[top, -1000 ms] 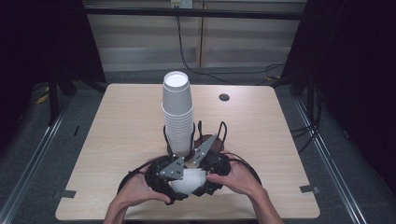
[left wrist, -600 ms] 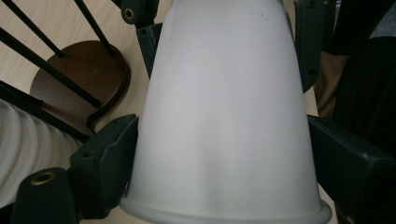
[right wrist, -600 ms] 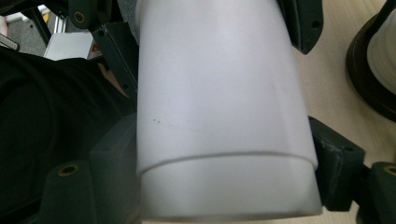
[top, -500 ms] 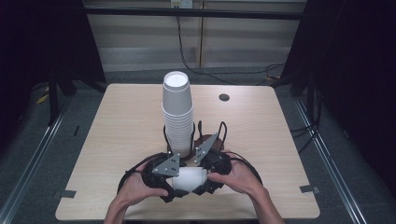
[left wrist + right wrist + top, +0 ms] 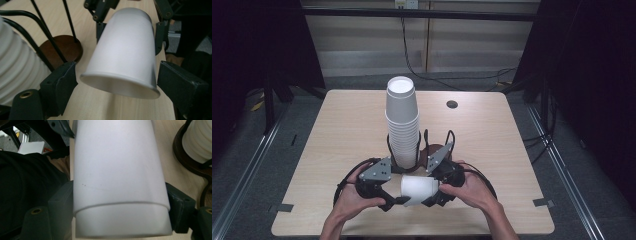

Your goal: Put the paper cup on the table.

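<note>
We hold one white paper cup (image 5: 419,190) on its side between the two tongs, low over the near part of the surface (image 5: 342,125). The right tongs (image 5: 432,196) pinch the cup at its base end, both pads pressed to the wall. The left tongs (image 5: 394,200) stand spread at the rim end, a jaw on either side; we see a gap on the one side, and cannot tell whether the other pad touches.

Risks, as we judge them:
- Paper wall is thin; too hard a squeeze by the right tongs would dent or oval the cup.
- If the right tongs let go before the left ones close, the cup drops and rolls toward the near edge.
- The tall stack of cups (image 5: 402,122) in its wire holder (image 5: 428,148) stands just beyond both tongs; a forward swing could knock it.

View differences:
- Left gripper view shows the open rim and the holder's dark wooden base (image 5: 61,48) beyond the jaws.
- Right gripper view shows the grip on the cup's base.
- High view gives both hands and the stack's full height.
</note>
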A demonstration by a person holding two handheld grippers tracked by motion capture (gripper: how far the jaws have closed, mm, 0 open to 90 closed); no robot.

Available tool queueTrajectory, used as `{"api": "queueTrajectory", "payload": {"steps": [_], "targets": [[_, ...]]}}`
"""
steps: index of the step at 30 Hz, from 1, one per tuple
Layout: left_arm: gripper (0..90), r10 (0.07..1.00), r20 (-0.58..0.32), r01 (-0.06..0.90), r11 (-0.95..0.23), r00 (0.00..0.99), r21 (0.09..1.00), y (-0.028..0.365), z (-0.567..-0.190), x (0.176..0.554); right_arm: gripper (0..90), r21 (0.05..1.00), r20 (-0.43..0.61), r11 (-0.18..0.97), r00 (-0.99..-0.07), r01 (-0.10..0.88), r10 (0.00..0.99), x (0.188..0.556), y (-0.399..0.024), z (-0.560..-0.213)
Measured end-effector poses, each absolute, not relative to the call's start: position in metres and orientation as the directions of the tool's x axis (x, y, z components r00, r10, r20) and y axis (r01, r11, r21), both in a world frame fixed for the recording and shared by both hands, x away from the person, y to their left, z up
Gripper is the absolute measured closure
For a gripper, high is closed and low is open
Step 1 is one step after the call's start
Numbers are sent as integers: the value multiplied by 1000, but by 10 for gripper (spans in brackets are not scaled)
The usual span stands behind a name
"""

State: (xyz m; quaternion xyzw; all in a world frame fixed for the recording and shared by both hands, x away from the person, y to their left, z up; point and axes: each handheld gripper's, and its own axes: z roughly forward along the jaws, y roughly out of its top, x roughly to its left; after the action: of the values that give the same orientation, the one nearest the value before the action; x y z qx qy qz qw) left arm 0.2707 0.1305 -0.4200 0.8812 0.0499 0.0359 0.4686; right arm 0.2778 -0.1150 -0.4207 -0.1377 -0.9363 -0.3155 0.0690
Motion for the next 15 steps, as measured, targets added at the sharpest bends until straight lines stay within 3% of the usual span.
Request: {"api": "queueTrajectory", "payload": {"steps": [15], "targets": [[167,225,-29,122,-412,974,903,151,-425,266,223,654,222,672,-937,347,268,277,-135,-426]]}}
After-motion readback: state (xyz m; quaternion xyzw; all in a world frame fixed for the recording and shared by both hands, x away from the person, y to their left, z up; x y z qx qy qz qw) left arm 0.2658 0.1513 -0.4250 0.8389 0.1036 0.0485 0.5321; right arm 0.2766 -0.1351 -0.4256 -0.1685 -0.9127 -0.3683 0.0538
